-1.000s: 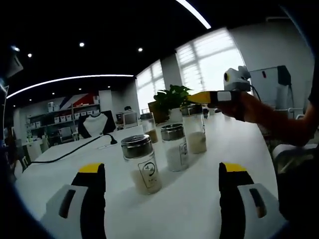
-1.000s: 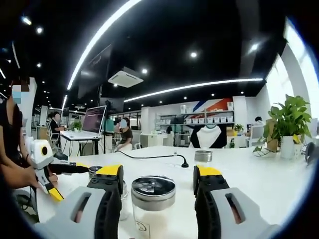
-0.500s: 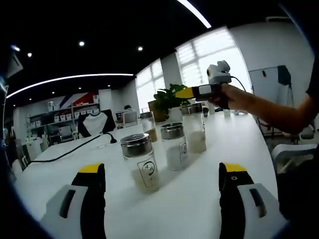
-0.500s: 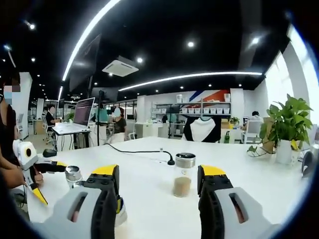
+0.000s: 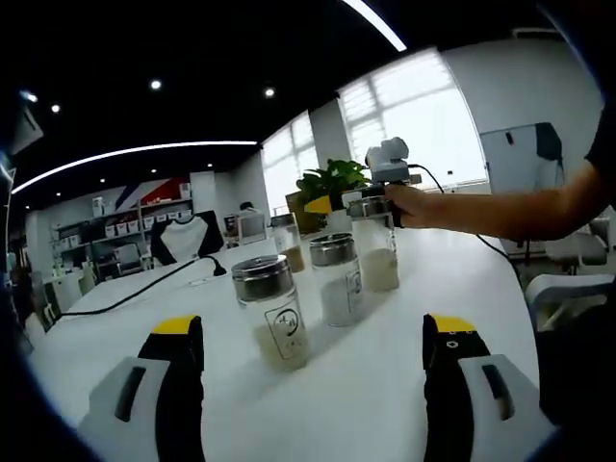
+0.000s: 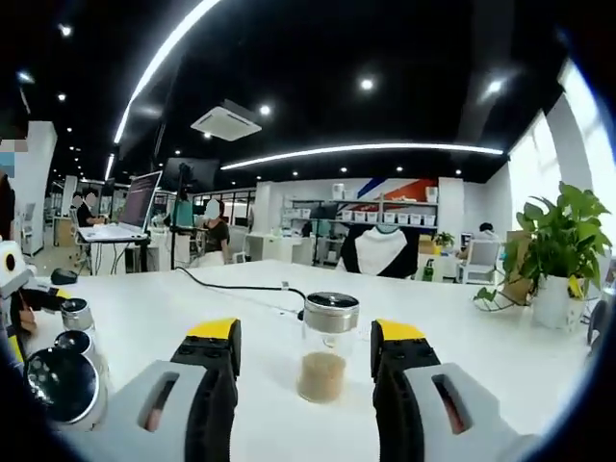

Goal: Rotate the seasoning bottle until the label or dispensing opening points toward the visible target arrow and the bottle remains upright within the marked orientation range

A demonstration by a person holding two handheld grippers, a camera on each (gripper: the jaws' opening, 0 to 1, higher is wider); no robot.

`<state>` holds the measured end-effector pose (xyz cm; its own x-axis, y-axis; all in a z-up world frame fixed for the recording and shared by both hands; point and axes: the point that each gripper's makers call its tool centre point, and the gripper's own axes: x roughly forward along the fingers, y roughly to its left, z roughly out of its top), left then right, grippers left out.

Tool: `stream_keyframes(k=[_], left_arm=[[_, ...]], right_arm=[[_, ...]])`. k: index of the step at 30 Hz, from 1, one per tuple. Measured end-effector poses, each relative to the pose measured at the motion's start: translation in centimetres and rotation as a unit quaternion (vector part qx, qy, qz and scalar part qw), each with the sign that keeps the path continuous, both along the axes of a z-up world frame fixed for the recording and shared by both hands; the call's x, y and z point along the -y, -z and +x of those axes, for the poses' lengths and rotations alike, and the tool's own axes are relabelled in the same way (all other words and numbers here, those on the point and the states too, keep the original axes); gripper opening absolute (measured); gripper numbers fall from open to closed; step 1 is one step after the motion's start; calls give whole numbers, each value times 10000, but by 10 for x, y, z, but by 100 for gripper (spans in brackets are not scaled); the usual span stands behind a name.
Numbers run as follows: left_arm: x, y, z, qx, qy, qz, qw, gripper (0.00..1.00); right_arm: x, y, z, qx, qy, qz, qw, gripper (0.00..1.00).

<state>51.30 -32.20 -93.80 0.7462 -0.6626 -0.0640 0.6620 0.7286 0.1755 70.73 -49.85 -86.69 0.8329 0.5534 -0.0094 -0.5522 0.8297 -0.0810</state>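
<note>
Both tools have their jaws spread wide apart and grasp nothing. In the left gripper view the left tool (image 5: 313,371) hovers low over the white counter (image 5: 375,404), its yellow-tipped jaws flanking open counter space in front of a row of seasoning bottles. The nearest bottle (image 5: 270,313), glass with a metal lid and pale grains inside, stands upright with a round label facing the camera. Behind it stand a second bottle (image 5: 337,280) with white contents, a taller third bottle (image 5: 374,244) and a far bottle (image 5: 287,243) holding brown grains. The right tool (image 5: 339,200) reaches in from the right, held by a hand (image 5: 412,204), near the top of the third bottle; whether it touches is unclear.

In the right gripper view the right tool (image 6: 304,337) points at the brown-grain bottle (image 6: 326,346), which stands upright between its jaws but further back, untouched. A potted plant (image 6: 556,250) sits at the counter's right edge, and a black cable (image 6: 241,286) runs across the counter behind.
</note>
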Motion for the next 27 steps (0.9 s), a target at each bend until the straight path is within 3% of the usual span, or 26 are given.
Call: stream_keyframes(k=[12,21,27], left_arm=[[2,1,-1,24,-12,64,10000,100],[2,2,-2,47,-27,157,9999,100],[1,2,-1,63,-41,157,9998,100]], right_arm=[[3,15,49,-35,284,-107,9995,47],[-8,30,71,-277,263,-205,9991,47],[-14,33,80,-212,249,-326,9989,44]])
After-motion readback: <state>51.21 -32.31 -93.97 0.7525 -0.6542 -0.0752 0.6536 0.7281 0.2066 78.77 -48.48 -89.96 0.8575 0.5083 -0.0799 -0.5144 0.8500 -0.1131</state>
